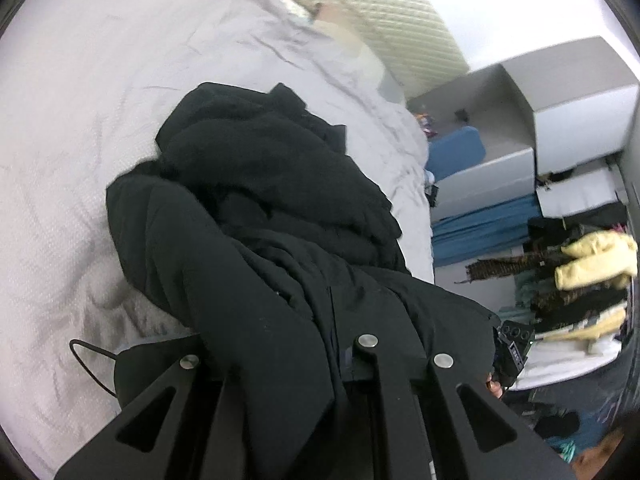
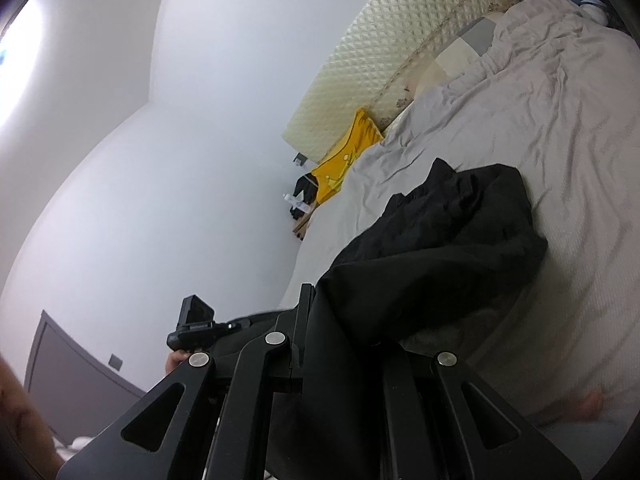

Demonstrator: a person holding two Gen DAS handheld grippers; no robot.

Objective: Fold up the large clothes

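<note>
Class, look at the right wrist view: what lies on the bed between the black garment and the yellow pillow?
Only bare, wrinkled grey sheet separates black garment from yellow pillow, in the right wrist view.

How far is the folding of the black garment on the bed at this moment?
Done: little, the black garment lies bunched on the bed sheet, with no neat fold visible. In hand: the left gripper and the right gripper are each shut on an edge of it, lifted toward the cameras. Left: spreading it flat and making all folds.
</note>
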